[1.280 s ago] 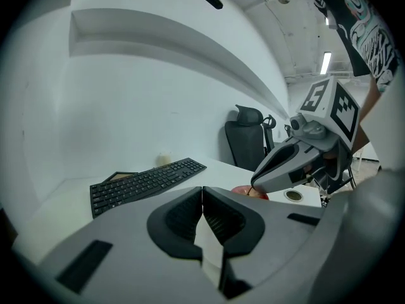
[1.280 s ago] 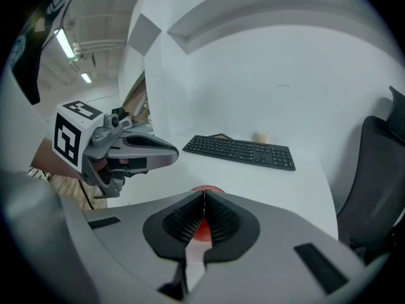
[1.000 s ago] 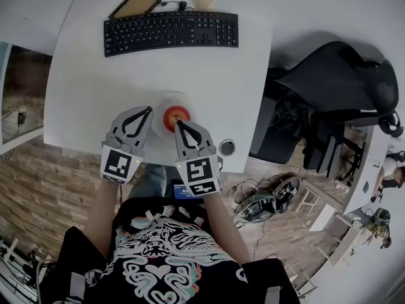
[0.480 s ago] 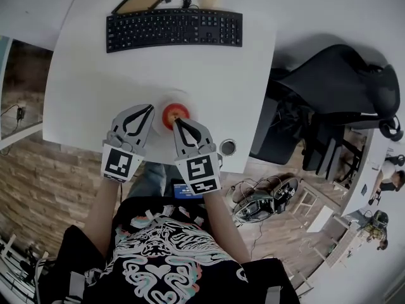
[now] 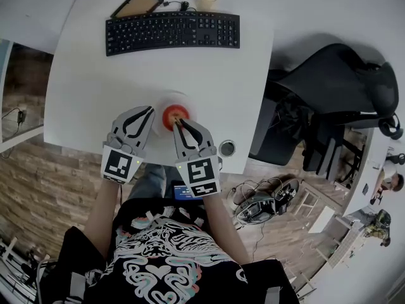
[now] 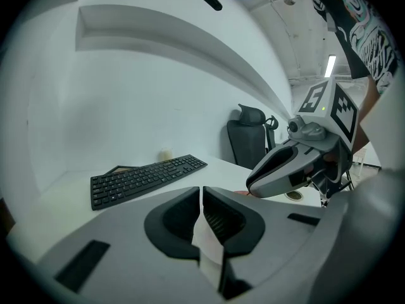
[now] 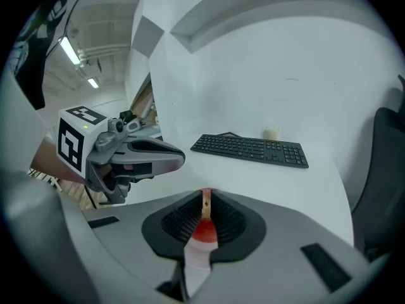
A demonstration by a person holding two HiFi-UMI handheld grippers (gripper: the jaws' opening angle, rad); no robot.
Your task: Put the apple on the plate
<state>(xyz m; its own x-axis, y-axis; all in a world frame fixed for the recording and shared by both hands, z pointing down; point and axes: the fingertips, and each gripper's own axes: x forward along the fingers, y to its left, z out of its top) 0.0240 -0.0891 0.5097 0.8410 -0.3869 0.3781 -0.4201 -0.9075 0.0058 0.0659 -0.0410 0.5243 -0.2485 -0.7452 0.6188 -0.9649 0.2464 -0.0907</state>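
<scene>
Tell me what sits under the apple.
A white plate lies under the apple, on the white table. Only its rim shows around the fruit; the middle is covered by the apple, and the right gripper hides part of the near edge.

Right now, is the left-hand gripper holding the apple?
No, the left gripper has its jaws together with nothing between them, while the apple sits on the plate.

The apple sits on the plate near my edge of the white table. My right gripper meets the apple's near side, tips together. My left gripper rests just beside the plate, tips together too.
</scene>
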